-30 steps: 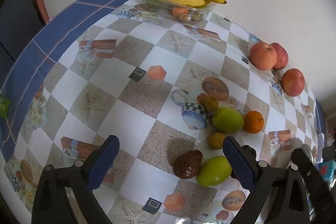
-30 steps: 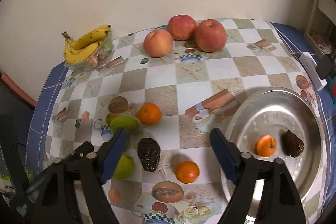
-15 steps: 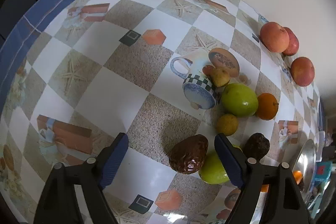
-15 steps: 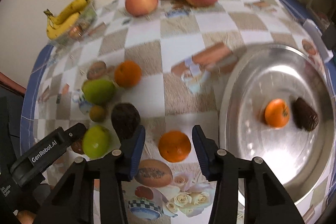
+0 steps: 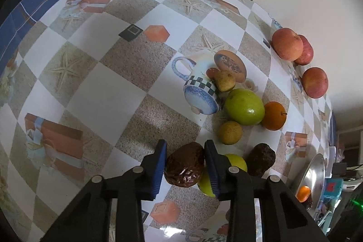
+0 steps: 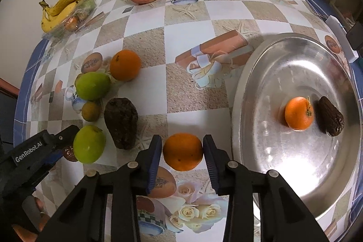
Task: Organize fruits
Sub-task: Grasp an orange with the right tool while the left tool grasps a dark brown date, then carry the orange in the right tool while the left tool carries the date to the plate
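1. Left wrist view. My left gripper (image 5: 185,163) has both blue pads against the sides of a dark brown, wrinkled, oval fruit (image 5: 184,167), which sits on the checked oilcloth table (image 5: 102,92). I read this as closed on the fruit, though whether it has left the cloth I cannot tell.
2. A round green fruit (image 5: 236,161) lies just beside the right pad, touching or nearly so. I judge a straight vertical lift is best, so the pad does not drag the green one along.
3. The skin looks soft and shrivelled. Squeezing only enough to hold seems wise.
4. The silver metal tray (image 5: 314,170) shows at the far right edge, well apart. A second dark wrinkled fruit (image 5: 261,160) lies between.
5. Right wrist view. My right gripper (image 6: 182,152) brackets a small round orange citrus (image 6: 182,151) on the table. The pads sit narrow at its sides, with a sliver of gap possible on each. I cannot tell whether contact is firm.
6. I would confirm the pads meet at the widest part before lifting; a round fruit gripped low may squirt out.
7. The tray (image 6: 240,106) lies just right of the gripper, already holding one orange and one dark fruit. The carry looks short, and I would clear the raised rim.
8. The left tool appears at lower left, near but not in the path.
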